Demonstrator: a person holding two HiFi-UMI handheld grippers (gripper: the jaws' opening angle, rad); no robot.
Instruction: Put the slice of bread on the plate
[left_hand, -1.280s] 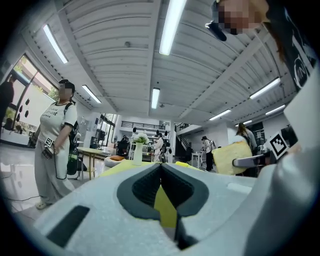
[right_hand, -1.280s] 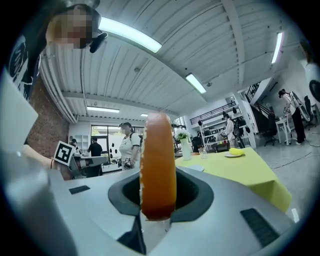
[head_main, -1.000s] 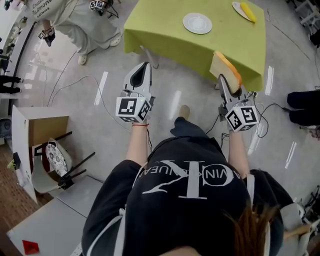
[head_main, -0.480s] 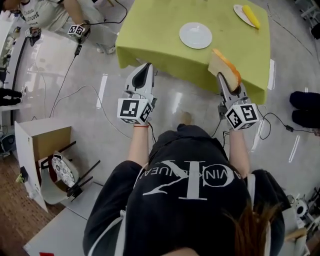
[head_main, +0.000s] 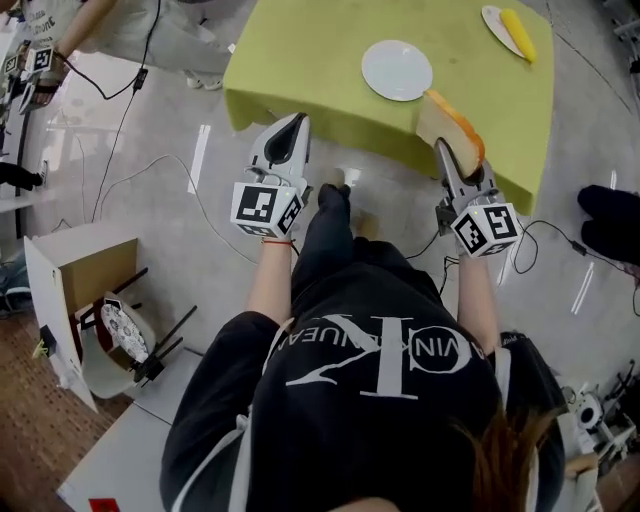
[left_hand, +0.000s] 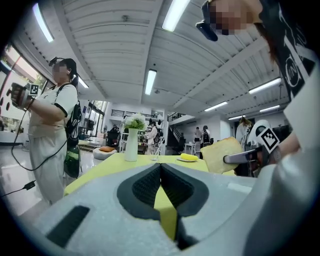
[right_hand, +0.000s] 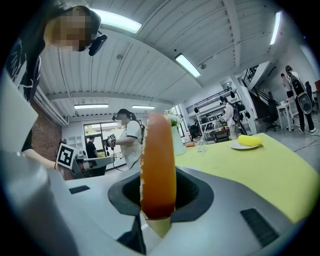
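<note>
The right gripper (head_main: 447, 158) squeezes the slice of bread (head_main: 448, 122), held up on its edge. The left gripper (head_main: 291, 128) beside it is pinched together, holding nothing. Just ahead, the white plate (head_main: 397, 70) is bare. The bread is not on it yet.

A glossy pale-grey floor (head_main: 160, 190) reflects long streaks of light, and thin black cables (head_main: 122, 128) trail across it. A desk draped in a lime-green cloth (head_main: 300, 50) stands on it. At the lower left, an open brown cardboard box (head_main: 95, 265) sits beside a flat grey-white tabletop (head_main: 120, 465). Overhead, a ribbed white ceiling (left_hand: 115, 35) carries long fluorescent tube lamps (left_hand: 173, 15). A red-brick wall (right_hand: 47, 137) adjoins bright glazed doors (right_hand: 97, 131).
</note>
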